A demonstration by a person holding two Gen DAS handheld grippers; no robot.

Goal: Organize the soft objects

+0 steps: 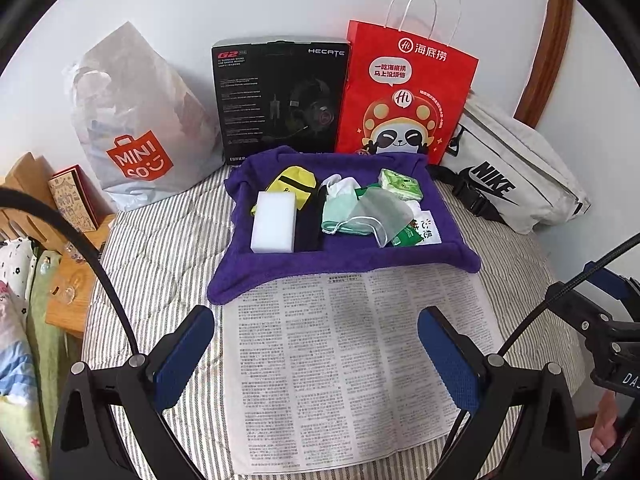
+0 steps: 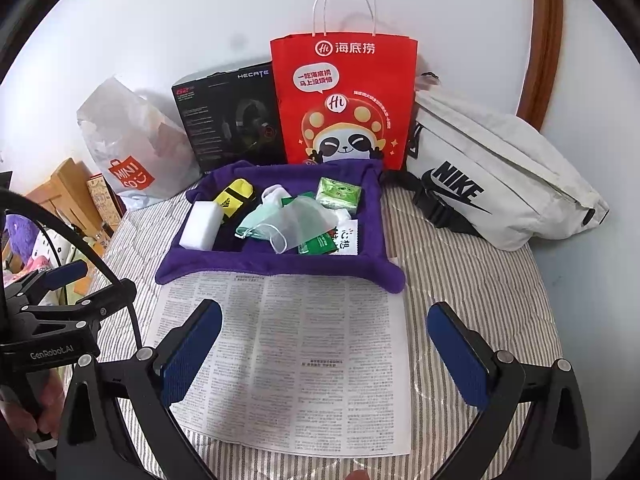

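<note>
A purple cloth tray [image 1: 280, 276] [image 2: 224, 268] sits on the striped bed beyond a newspaper sheet [image 1: 344, 360] [image 2: 304, 352]. Inside it lie a white sponge block [image 1: 273, 222] [image 2: 201, 225], a yellow pouch [image 1: 294, 183] [image 2: 236, 196], a dark folded cloth [image 1: 309, 224], a pale green face mask [image 1: 340, 212] [image 2: 256, 224], a sheer mesh bag [image 1: 380, 210] [image 2: 308, 220] and a green tissue pack [image 1: 400, 184] [image 2: 339, 192]. My left gripper [image 1: 316, 354] hangs open above the newspaper, holding nothing. My right gripper [image 2: 326, 354] is likewise open and empty over the paper.
Against the wall stand a grey Miniso bag [image 1: 136, 128] [image 2: 128, 144], a black headset box [image 1: 280, 96] [image 2: 228, 116], a red paper bag [image 1: 404, 92] [image 2: 344, 100] and a white Nike waist bag [image 1: 516, 172] [image 2: 500, 176]. Wooden furniture [image 1: 60, 248] borders the bed's left side.
</note>
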